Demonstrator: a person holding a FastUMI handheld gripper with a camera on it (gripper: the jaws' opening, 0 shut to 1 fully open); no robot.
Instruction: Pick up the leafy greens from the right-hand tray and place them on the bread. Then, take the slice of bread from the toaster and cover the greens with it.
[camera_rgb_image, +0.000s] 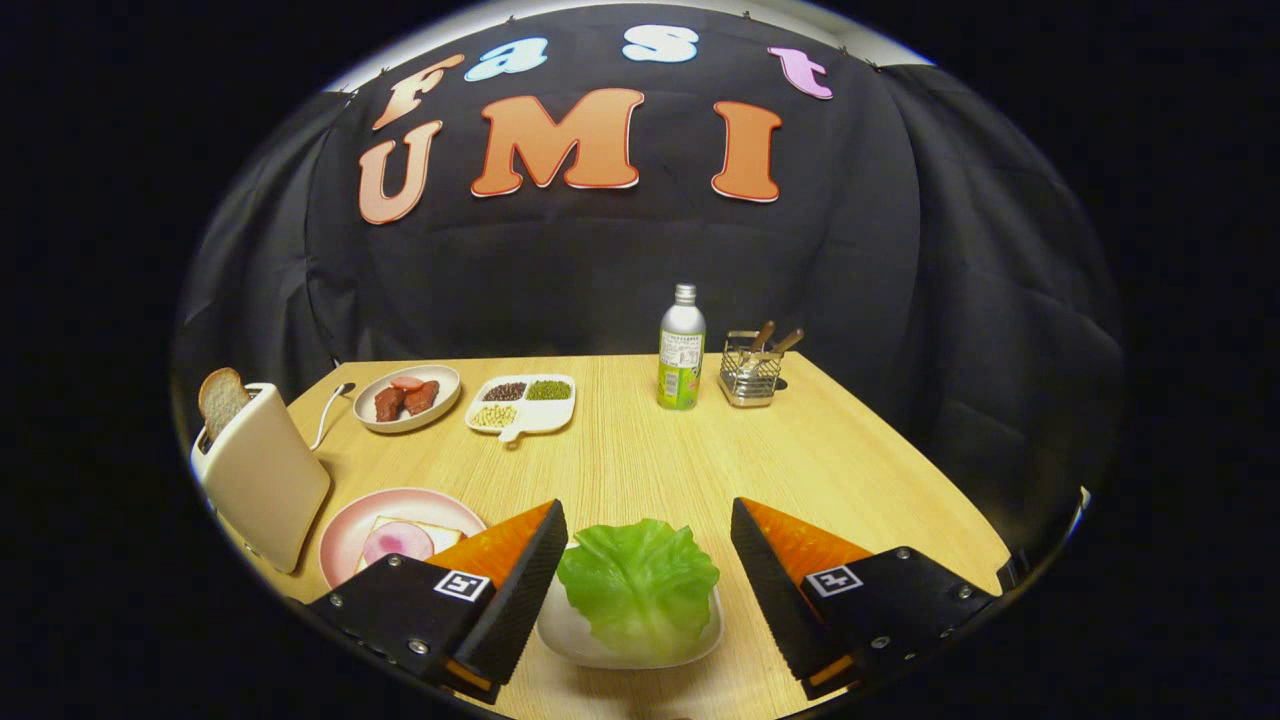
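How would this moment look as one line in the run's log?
stage: reaching for greens | gripper: open, astride leafy greens | greens: on white tray | toaster: holds bread slice

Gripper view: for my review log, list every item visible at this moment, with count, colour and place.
Leafy greens: 1, green, on a white tray between the fingers.
Pink plate: 1, holds bread with a ham slice, beside the toaster.
Toaster: 1, cream, table's near left.
Bread slice: 1, brown, upright in toaster.
Meat dish: 1, beige, far left.
Divided dish: 1, white, holds beans.
Bottle: 1, silver-green, far side.
Wire holder: 1, metal, beside bottle.
Table: 1, light wood.
Gripper: 1, open, fingers either side of greens.
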